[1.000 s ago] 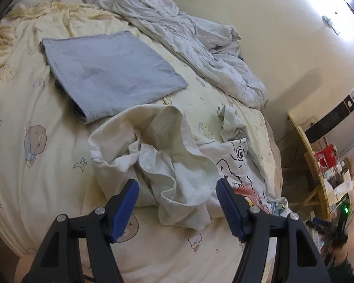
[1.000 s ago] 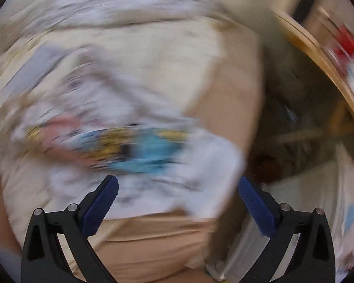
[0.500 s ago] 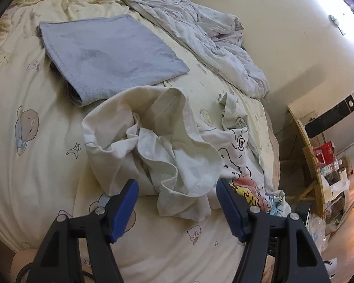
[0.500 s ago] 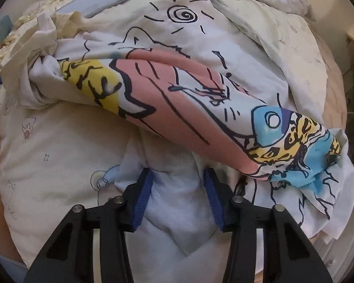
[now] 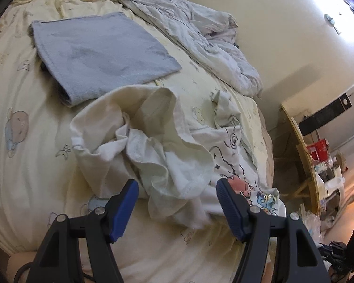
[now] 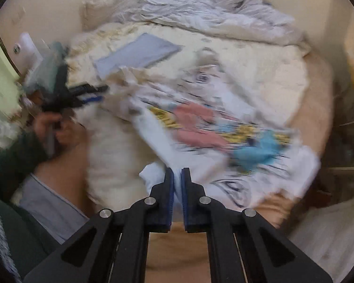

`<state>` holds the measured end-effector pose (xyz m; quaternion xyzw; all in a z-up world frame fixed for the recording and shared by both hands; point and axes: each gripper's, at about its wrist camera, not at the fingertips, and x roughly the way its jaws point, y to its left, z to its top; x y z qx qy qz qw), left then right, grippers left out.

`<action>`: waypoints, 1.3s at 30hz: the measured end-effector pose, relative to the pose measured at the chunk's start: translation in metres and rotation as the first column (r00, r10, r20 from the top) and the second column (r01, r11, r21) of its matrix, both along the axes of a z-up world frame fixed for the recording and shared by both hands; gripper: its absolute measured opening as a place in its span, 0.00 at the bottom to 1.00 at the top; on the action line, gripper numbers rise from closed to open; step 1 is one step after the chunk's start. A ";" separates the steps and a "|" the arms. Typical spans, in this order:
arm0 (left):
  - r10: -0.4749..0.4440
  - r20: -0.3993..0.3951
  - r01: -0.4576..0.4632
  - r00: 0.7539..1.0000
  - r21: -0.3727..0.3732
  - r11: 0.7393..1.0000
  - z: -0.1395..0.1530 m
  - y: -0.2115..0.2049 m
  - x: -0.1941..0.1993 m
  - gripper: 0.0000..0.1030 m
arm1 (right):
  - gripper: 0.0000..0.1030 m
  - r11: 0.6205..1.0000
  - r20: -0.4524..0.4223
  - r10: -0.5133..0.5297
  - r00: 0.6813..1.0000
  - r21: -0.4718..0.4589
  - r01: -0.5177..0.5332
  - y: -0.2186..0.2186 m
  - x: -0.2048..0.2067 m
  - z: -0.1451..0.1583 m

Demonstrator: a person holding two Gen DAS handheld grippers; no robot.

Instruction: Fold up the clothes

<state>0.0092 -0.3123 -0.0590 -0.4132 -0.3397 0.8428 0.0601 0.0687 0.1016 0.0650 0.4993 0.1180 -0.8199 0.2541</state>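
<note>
1. With its jaws just closed on a white edge of the printed tee (image 6: 224, 132), the right gripper (image 6: 177, 172) has the cloth pinched between its pads; the tee trails away from it across the bed (image 6: 259, 70), blurred and still bunched, its pink, yellow and blue print facing up.

2. While that grip is on, the left gripper (image 5: 177, 186) hangs with its jaws partly open and nothing between the pads, poised just above the near edge of the cream garment (image 5: 141, 136), not touching it as far as the view shows.

3. Though the cream garment lies crumpled in a heap at mid-bed, it overlaps the tee's upper part, so the two pieces are tangled where they meet.

4. Beyond the heap, a grey cloth (image 5: 101, 54) lies flat and squared on the sheet: the one piece that looks finished.

5. Further off, a rumpled duvet (image 5: 188, 23) runs along the wall; whether it belongs to the job cannot be told.

6. By this reading, one item is folded and two remain: the tee appears only just picked up, not yet spread, and the cream garment is untouched.

7. In the right view a hand (image 6: 52, 127) grips the left tool's handle at the bedside.
</note>
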 end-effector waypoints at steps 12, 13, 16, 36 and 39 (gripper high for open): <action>-0.046 0.043 0.049 0.998 -0.065 0.997 -0.003 0.017 -0.006 0.67 | 0.09 0.977 0.256 -0.198 0.946 0.133 0.168 0.102 -0.017 -0.096; -0.054 0.047 0.058 0.997 -0.070 0.996 -0.003 0.019 -0.007 0.67 | 0.11 0.978 0.262 -0.204 0.943 0.105 0.182 0.103 -0.018 -0.097; -0.091 0.055 0.096 0.994 -0.084 0.992 -0.004 0.026 -0.007 0.67 | 0.13 0.985 0.257 -0.172 0.951 0.059 0.163 0.090 -0.019 -0.081; -0.311 0.239 0.353 0.920 -0.160 0.922 0.025 0.093 0.021 0.04 | 0.92 0.576 0.209 -0.432 0.877 -0.685 0.446 0.112 -0.039 -0.118; -0.326 0.292 0.388 0.899 -0.186 0.903 0.048 0.074 0.061 0.04 | 0.92 0.523 0.218 -0.417 0.882 -0.736 0.430 0.122 -0.039 -0.115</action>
